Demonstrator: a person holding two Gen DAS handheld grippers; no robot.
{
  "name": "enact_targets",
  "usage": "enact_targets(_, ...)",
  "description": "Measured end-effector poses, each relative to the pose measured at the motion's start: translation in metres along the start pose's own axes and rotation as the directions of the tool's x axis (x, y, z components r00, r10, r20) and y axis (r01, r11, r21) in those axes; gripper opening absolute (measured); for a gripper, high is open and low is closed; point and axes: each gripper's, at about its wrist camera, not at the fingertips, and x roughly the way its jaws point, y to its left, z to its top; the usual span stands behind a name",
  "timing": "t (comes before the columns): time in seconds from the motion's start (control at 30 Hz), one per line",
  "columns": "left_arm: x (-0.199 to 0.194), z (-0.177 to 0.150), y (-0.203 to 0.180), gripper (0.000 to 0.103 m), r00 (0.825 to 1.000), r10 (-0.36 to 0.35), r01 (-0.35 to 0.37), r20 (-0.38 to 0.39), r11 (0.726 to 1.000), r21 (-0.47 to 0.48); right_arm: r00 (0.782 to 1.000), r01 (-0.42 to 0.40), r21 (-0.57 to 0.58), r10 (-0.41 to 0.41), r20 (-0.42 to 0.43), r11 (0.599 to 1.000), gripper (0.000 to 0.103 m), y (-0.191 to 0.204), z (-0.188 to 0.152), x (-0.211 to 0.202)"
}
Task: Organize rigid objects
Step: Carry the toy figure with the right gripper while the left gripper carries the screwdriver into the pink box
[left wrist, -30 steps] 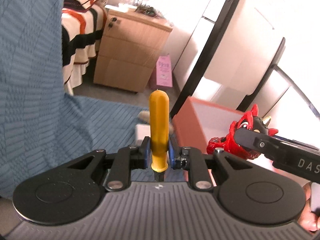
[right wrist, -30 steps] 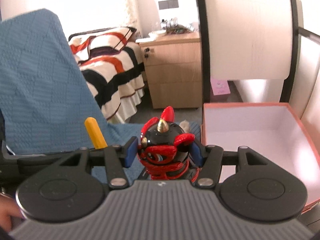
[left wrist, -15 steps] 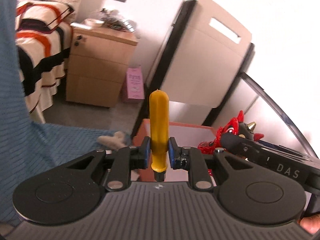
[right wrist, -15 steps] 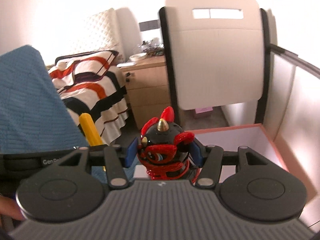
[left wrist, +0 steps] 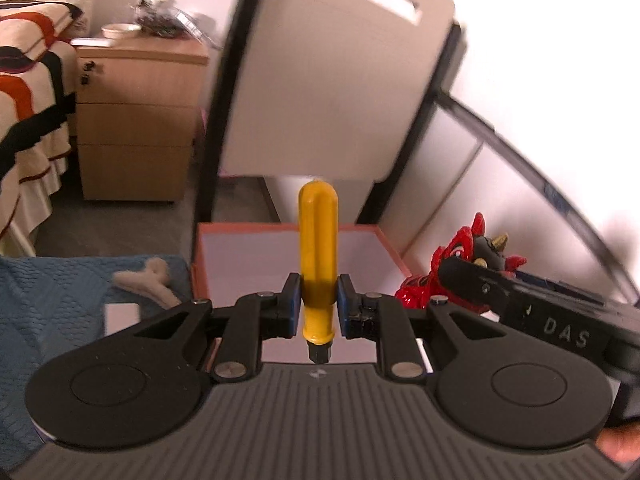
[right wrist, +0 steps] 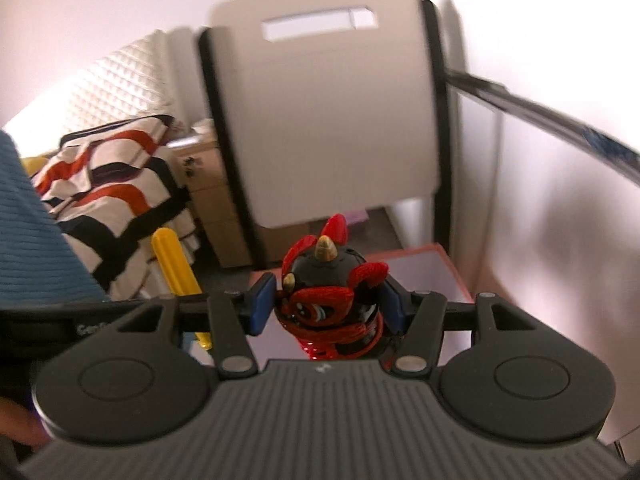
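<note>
- The left gripper (left wrist: pixel 319 305) is clamping the yellow handle (left wrist: pixel 318 256) between its blue pads (left wrist: pixel 291 303); the handle is standing upright, its black tip pointing down.
- The right gripper (right wrist: pixel 324 306) is squeezing the red and black horned figurine (right wrist: pixel 328 292) at its sides.
- Both held things are hovering in front of the open orange box (left wrist: pixel 380 236), which is sitting beside the blue cloth (left wrist: pixel 48 300).
- A beige hair clip (left wrist: pixel 146 282) is lying on that cloth.

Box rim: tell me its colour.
Orange-red, around a white inside; the box shows best in the left wrist view.
</note>
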Motion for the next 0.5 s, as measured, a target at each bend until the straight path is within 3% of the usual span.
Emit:
enact_targets(0.23, 0.062, -0.016, -0.020, 0.022, 0.994, -0.005, 0.006, -0.111, 1.000, 0.012, 0.996, 0.068, 0.037, -0.065, -0.068, 0.997, 0.058, -0.046, -0.018, 0.029)
enact_targets(0.5, 0.136, -0.036, -0.028, 0.022, 0.967, -0.005, -0.006, -0.255, 0.999, -0.041, 0.980, 0.087, 0.075, -0.072, -0.183, 0.993, 0.058, -0.080, -0.049, 0.074)
